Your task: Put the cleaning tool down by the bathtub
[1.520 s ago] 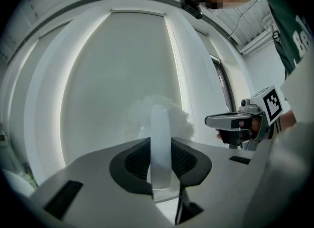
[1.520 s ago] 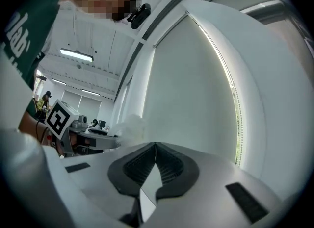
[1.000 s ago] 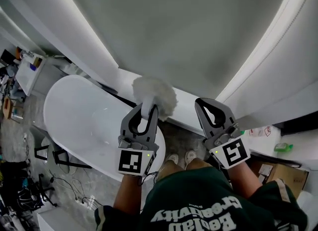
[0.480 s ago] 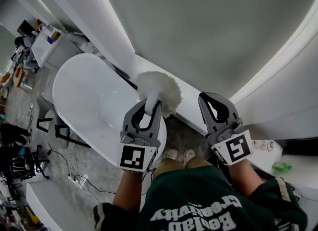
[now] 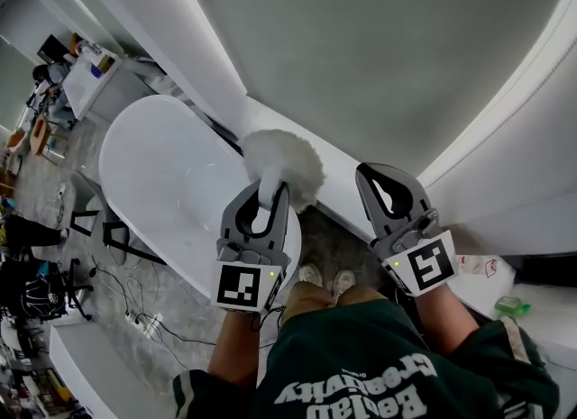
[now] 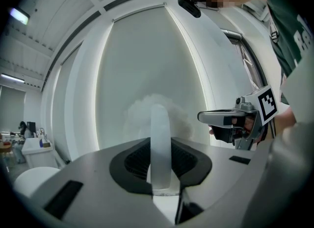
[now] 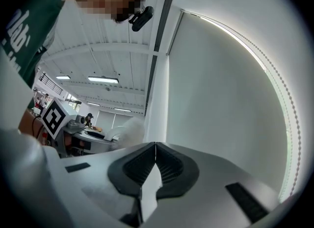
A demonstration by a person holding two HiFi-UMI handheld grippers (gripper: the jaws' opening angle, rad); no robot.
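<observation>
My left gripper (image 5: pixel 268 194) is shut on the pale handle (image 6: pixel 160 143) of the cleaning tool, a fluffy white duster whose head (image 5: pixel 284 167) sticks out past the jaws toward the wall. In the left gripper view the handle stands upright between the dark pads, with the fluffy head (image 6: pixel 156 115) behind it. The white bathtub (image 5: pixel 162 192) lies below and to the left of the duster. My right gripper (image 5: pixel 389 187) hangs to the right of the duster with its jaws shut and nothing in them; it also shows at the right of the left gripper view (image 6: pixel 208 117).
A white ledge (image 5: pixel 338 183) runs along the curved grey wall (image 5: pixel 379 57) behind the tub. Black stands and cables (image 5: pixel 108 246) sit on the floor left of the tub. A white cabinet (image 5: pixel 90 70) with small items stands at far left. My feet (image 5: pixel 325 279) are on the speckled floor.
The head view has swung slightly, so the tub sits further up and left than a second ago. Both grippers keep their pose; the duster stays held.
</observation>
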